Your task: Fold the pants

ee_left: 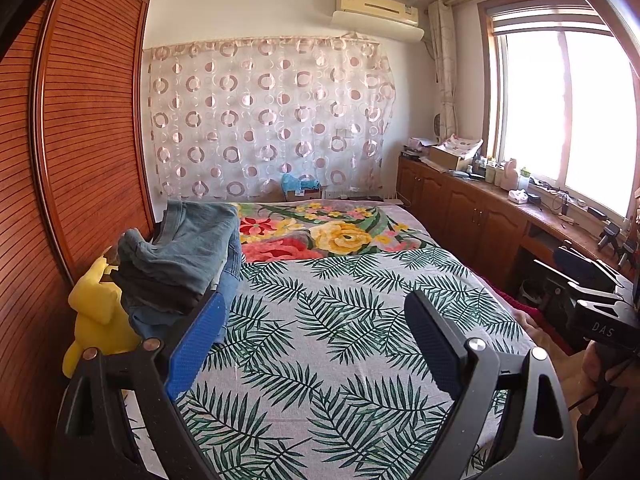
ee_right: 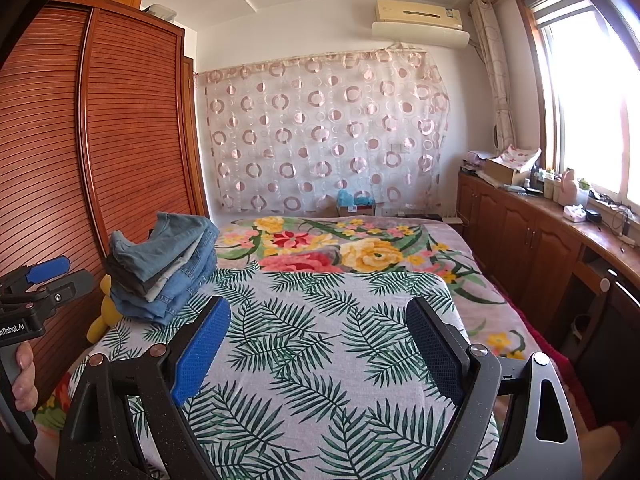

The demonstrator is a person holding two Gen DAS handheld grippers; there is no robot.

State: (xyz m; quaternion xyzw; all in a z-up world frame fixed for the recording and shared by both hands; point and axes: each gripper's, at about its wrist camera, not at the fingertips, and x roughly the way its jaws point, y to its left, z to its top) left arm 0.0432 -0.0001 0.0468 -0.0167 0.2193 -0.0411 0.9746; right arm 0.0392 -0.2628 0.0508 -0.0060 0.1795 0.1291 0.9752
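Note:
A stack of folded jeans and dark pants (ee_left: 184,256) lies at the left edge of the bed, also in the right wrist view (ee_right: 168,268). My left gripper (ee_left: 316,320) is open and empty, held above the palm-leaf sheet (ee_left: 328,344), with the stack just beyond its left finger. My right gripper (ee_right: 320,324) is open and empty above the same sheet (ee_right: 312,360), to the right of the stack. The left gripper also shows at the left edge of the right wrist view (ee_right: 44,276), and the right gripper shows at the right edge of the left wrist view (ee_left: 592,280).
A yellow plush toy (ee_left: 96,316) sits between the stack and the wooden wardrobe (ee_left: 80,140). A floral blanket (ee_left: 320,232) covers the far half of the bed. A low wooden cabinet (ee_left: 480,208) with clutter runs under the window on the right.

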